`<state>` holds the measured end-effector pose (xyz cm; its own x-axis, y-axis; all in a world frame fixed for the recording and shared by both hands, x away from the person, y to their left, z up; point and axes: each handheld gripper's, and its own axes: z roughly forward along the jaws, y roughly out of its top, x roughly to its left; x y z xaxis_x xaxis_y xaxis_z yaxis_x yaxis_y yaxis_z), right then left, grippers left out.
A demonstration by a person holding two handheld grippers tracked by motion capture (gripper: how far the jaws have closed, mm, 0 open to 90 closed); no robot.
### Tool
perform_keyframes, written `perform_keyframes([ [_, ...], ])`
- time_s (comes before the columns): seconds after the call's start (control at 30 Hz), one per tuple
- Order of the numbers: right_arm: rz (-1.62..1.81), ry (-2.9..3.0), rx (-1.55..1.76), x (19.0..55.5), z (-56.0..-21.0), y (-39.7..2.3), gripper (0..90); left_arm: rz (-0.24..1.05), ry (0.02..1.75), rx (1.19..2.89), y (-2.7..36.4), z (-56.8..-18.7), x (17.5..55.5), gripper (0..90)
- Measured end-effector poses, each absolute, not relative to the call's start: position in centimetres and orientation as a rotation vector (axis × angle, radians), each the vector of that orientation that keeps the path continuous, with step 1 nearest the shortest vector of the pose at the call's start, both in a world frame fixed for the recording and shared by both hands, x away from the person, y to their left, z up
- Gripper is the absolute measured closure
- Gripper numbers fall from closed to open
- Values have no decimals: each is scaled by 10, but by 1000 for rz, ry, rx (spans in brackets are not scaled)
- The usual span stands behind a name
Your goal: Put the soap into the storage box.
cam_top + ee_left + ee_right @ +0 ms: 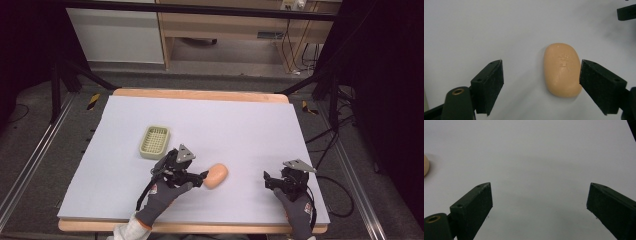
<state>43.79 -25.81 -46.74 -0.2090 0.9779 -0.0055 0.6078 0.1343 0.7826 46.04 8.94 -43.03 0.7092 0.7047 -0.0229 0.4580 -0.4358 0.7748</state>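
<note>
While the left gripper (541, 85) stands spread wide, the peach soap bar (561, 69) lies flat on the white table sheet (240, 130) between its jaws, close against the right-hand pad and well clear of the other. Right gripper (539, 207), near the table's front right, is likewise spread over bare sheet, pinching nothing. Pale green slotted soap dish (154, 141) sits just beyond the left gripper, apart from the soap.

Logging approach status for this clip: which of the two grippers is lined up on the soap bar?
The left gripper. Its open jaws sit beside the peach soap bar, one jaw right at its edge. The right gripper, also open, faces bare table.
</note>
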Motion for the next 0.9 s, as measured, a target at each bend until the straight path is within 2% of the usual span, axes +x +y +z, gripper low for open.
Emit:
perform_keyframes([
  [0.9,900,1892,1518,438,-468,-257,68,366,853,2185,59,-442,466,180],
])
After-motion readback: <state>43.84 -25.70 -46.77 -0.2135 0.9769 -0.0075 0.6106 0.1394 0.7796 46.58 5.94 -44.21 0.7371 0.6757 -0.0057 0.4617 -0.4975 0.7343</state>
